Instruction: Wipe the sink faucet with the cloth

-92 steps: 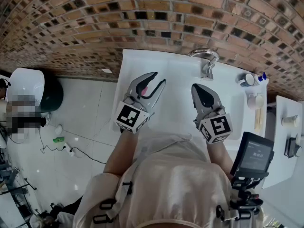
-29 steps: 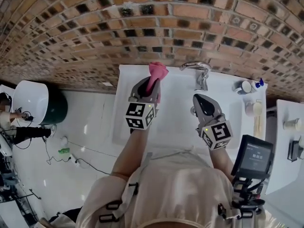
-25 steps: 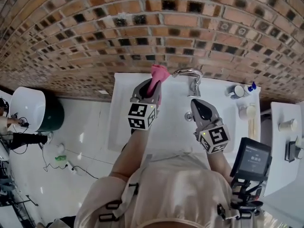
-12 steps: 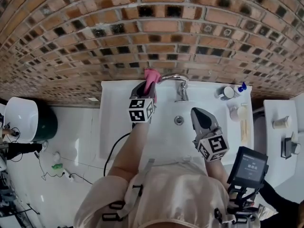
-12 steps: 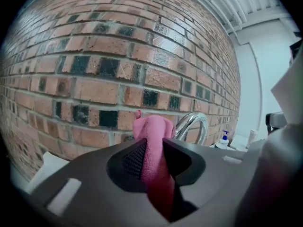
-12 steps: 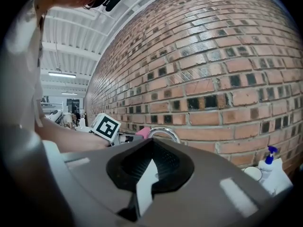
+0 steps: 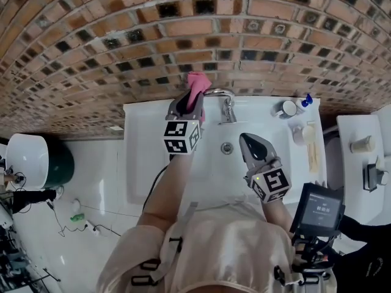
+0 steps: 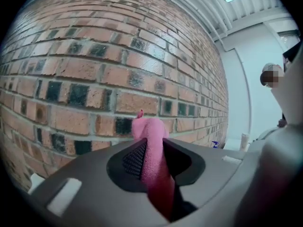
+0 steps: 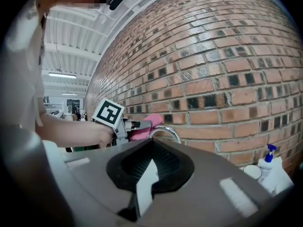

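Pink cloth (image 7: pixel 197 84): pinched in the left hand-held gripper (image 7: pixel 189 104), sticking up past its tips. It sits at the left end of the faucet (image 7: pixel 223 98) spout's arch. In the right gripper view it overlaps that end of the spout and seems to touch it.

Left hand-held gripper: clenched on the cloth. Jaws part-way apart, with the fold filling the gap and the pads pressing both sides. A tail of cloth runs back between the jaws. It points at the brick wall (image 7: pixel 183 35) behind the faucet.

Right hand-held gripper (image 7: pixel 247 140): in front of the faucet, over the sink (image 7: pixel 137 139), just right of the drain (image 7: pixel 226 148). Jaw tips together, nothing between them, touching nothing.

Right of the faucet, on the counter: a cup (image 7: pixel 286 108) and a blue-topped pump bottle (image 7: pixel 304 101).
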`<state>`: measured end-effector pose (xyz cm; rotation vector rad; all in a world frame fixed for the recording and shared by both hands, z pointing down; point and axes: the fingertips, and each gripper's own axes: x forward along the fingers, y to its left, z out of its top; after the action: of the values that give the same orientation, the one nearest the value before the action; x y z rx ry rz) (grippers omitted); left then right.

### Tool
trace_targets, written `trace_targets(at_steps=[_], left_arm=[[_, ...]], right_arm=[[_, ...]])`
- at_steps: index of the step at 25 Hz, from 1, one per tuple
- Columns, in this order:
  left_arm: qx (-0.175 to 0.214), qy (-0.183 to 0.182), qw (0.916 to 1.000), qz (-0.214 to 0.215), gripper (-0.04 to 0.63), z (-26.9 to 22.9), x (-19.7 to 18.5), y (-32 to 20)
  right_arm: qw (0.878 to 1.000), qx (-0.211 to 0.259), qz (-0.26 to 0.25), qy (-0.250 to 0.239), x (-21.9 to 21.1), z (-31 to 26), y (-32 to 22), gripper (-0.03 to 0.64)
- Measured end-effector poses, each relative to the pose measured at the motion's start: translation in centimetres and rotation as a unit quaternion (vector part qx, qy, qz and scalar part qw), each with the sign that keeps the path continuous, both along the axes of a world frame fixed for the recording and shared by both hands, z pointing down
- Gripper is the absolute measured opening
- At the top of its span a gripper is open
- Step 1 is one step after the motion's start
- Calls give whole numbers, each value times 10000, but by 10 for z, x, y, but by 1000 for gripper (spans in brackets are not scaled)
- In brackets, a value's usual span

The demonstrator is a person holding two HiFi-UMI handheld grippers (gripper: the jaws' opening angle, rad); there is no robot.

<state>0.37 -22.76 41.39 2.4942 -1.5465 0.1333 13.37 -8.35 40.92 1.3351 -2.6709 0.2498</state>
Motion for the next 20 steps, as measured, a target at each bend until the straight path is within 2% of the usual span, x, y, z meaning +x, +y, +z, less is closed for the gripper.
trace_targets(at_steps=[5,9,16,20], left_arm=[[155,99,9974,693,87,-16,52,5],[159,37,9949,994,87,-5,84,8],[82,-492,9888,1406,86,34,130,7],[-271,-941,9836,1518,86,72,142,3]], right_arm=[[9999,-8,112,-16,5,4,8,-9],[9995,-65,310,23,20,8,12,-9],[9977,-262,624,8,54,22,7,-9],[9976,-338,612,-17,63,29,0,-9]])
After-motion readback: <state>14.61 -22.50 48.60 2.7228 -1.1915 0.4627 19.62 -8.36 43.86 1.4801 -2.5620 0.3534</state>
